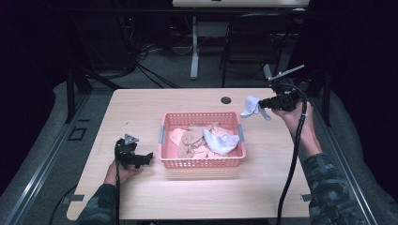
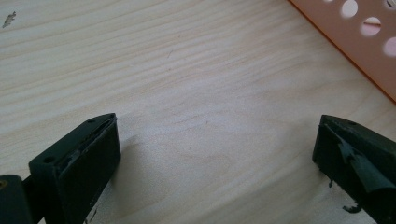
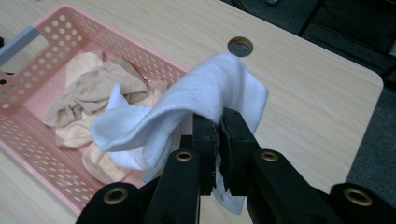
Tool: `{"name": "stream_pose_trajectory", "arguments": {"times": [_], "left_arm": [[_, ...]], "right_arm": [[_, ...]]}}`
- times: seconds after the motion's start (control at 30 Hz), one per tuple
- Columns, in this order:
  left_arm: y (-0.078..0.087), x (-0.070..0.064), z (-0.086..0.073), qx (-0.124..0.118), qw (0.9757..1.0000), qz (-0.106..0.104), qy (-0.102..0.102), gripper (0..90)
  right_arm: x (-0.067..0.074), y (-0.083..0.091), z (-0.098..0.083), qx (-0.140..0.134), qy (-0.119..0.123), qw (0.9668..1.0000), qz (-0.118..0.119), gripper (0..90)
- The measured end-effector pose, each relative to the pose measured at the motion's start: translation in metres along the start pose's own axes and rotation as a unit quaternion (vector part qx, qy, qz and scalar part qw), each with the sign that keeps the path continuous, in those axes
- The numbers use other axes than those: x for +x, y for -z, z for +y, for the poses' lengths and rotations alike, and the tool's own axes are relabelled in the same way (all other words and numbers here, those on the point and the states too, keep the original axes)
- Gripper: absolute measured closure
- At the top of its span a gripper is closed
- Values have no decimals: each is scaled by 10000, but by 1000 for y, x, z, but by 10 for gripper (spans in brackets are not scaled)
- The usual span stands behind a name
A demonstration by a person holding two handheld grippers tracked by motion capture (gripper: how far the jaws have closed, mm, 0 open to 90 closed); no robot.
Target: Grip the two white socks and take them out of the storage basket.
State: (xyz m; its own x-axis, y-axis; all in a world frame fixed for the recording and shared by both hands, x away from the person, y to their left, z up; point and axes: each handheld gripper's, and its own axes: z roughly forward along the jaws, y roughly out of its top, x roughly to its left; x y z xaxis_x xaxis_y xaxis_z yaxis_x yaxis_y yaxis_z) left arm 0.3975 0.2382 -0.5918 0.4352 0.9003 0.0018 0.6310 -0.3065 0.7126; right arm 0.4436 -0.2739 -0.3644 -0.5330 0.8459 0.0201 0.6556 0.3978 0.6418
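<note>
A pink perforated basket (image 1: pixel 202 161) sits mid-table with beige and peach cloths (image 1: pixel 192 139) and a white cloth (image 1: pixel 221 142) inside. My right gripper (image 1: pixel 264 104) hovers above the table to the basket's right rear, shut on a white sock (image 1: pixel 251 107) that hangs from its jaws. In the right gripper view the white sock (image 3: pixel 196 105) drapes over the closed jaws, with the basket (image 3: pixel 28 56) beyond at left. My left gripper (image 1: pixel 146 158) rests on the table left of the basket; its fingers (image 2: pixel 79 158) stand wide apart over bare wood, so it is open.
The wooden table (image 1: pixel 155 197) has a round cable hole (image 1: pixel 226 100) near its far edge. A basket corner (image 2: pixel 355 42) lies just right of the left gripper. Chairs and a desk leg stand beyond the table in the dark.
</note>
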Motion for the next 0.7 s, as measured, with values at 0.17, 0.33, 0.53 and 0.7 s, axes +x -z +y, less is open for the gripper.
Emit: {"name": "stream_pose_trajectory", "arguments": {"times": [0.17,0.33,0.53,0.7], "left_arm": [[0,0,0,2,10000,0,-3,7],[0,0,0,3,10000,0,-4,7],[0,0,0,2,10000,5,0,7],[0,0,0,9,10000,-3,-1,4]], "right_arm": [[-10,2,-8,17,-97,9999,-43,849],[-13,2,-12,13,-152,9999,-54,849],[-16,0,-14,8,-197,9998,-37,849],[-23,-2,-20,16,-198,9998,-97,850]]}}
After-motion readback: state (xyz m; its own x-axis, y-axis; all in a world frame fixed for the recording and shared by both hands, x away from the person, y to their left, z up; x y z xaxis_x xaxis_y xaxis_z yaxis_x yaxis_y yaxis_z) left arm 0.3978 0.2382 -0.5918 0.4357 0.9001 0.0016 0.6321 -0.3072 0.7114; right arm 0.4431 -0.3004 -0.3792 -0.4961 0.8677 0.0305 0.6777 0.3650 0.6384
